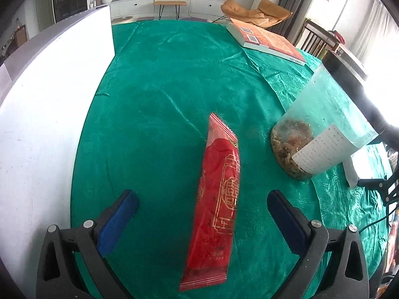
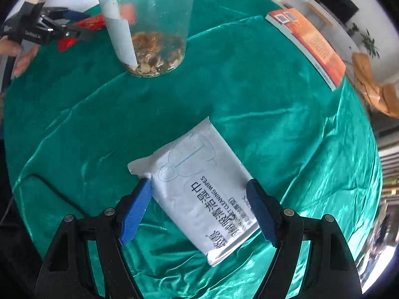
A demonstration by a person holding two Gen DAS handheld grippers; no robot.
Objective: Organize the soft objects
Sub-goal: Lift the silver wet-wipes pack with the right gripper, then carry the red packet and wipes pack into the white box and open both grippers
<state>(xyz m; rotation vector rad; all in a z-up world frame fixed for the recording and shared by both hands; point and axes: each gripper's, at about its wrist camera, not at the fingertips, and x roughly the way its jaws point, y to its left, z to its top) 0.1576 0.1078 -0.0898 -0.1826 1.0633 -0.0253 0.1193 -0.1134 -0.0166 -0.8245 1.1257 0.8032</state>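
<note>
A long red snack packet [image 1: 217,204] with gold print lies on the green tablecloth [image 1: 162,87]. My left gripper [image 1: 202,201] is open, its blue pads either side of the packet without touching it. A white pack of wet wipes [image 2: 199,186] lies flat on the cloth in the right wrist view. My right gripper [image 2: 199,194] is open and straddles the pack; its blue pads sit at or very near the pack's two long edges. The left gripper [image 2: 49,30] and the red packet [image 2: 91,22] show at the far left of the right wrist view.
A clear plastic jar [image 1: 321,124] with dried bits at its bottom and a white label stands right of the red packet, also in the right wrist view [image 2: 149,25]. An orange book [image 1: 266,39] lies at the far side. A white board [image 1: 49,99] stands at left. A black cable [image 2: 49,189] crosses the cloth.
</note>
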